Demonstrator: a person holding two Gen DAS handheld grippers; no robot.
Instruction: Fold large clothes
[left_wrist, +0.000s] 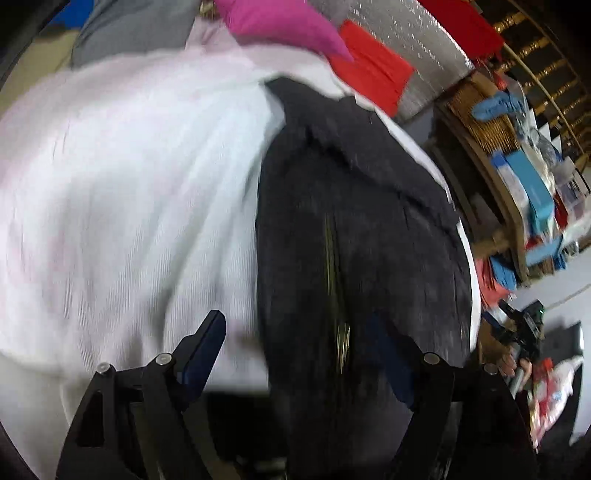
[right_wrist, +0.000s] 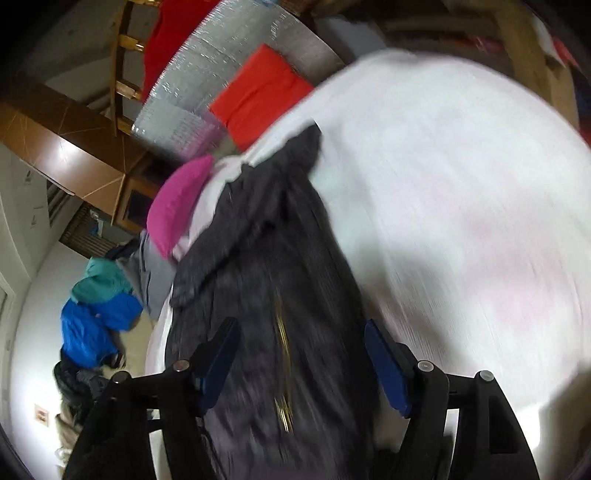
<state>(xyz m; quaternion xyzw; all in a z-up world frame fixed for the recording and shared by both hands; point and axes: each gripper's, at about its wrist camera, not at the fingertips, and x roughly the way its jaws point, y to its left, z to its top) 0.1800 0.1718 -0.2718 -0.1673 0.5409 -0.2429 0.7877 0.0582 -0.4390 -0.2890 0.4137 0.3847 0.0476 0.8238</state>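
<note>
A dark grey garment (left_wrist: 362, 229) with a brass-coloured zipper (left_wrist: 332, 280) running down its middle lies stretched out on a white sheet (left_wrist: 129, 206); in the left wrist view it fills the centre and lower right of the frame, and in the right wrist view it (right_wrist: 273, 295) runs from the centre down to the bottom edge. Both pictures are blurred. The left gripper (left_wrist: 295, 354) has its blue-padded fingers (left_wrist: 207, 350) spread apart, released, over the garment's near end with nothing clamped between them. The right gripper (right_wrist: 303, 365) likewise stands released, its fingers (right_wrist: 388, 373) straddling the zipper line without pressing the cloth. At the garment's far end lie a magenta cloth (right_wrist: 177, 203) and a folded orange-red cloth (right_wrist: 258, 96), beside a silver quilted mat (right_wrist: 229, 66). A blue and teal jacket (right_wrist: 99, 314) sits at the left of the right wrist view.
</note>
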